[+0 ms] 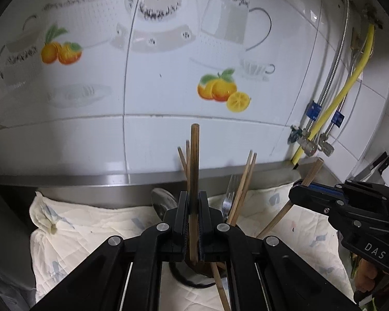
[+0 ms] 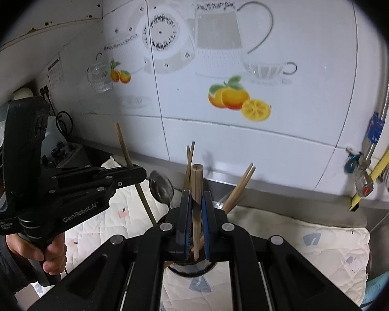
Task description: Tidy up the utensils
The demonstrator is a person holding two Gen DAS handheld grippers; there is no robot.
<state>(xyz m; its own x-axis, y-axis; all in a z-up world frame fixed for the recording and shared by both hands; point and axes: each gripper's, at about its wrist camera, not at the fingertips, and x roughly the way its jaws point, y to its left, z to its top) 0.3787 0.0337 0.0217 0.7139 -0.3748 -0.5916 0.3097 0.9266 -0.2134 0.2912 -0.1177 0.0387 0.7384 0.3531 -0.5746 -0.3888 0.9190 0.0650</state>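
Most of the sorting looks done: a dark cup (image 2: 192, 268) on the quilted cloth (image 2: 311, 235) already holds a spoon (image 2: 161, 186), a fork (image 1: 229, 194) and two pairs of chopsticks (image 2: 240, 185), all standing up out of it. What is left, as far as can be judged, are the two sticks now in the tools. The left gripper (image 1: 193, 223) is clamped on a dark chopstick (image 1: 194, 160), held nearly upright, its lower end down at the cup's mouth. The right gripper (image 2: 193, 220) is closed on a pale chopstick (image 2: 197, 181), also upright and reaching down toward the cup. Whether either tip is already inside the cup or only above its rim cannot be told, since the tools' own arms cover most of the cup in both views. The cup's bottom and how many pieces it really holds are hidden. The counter (image 1: 90, 180) beyond the cloth is mostly out of sight, so any utensils lying elsewhere cannot be ruled out. Knife handles (image 1: 382, 162) at the far right edge are small and blurred.
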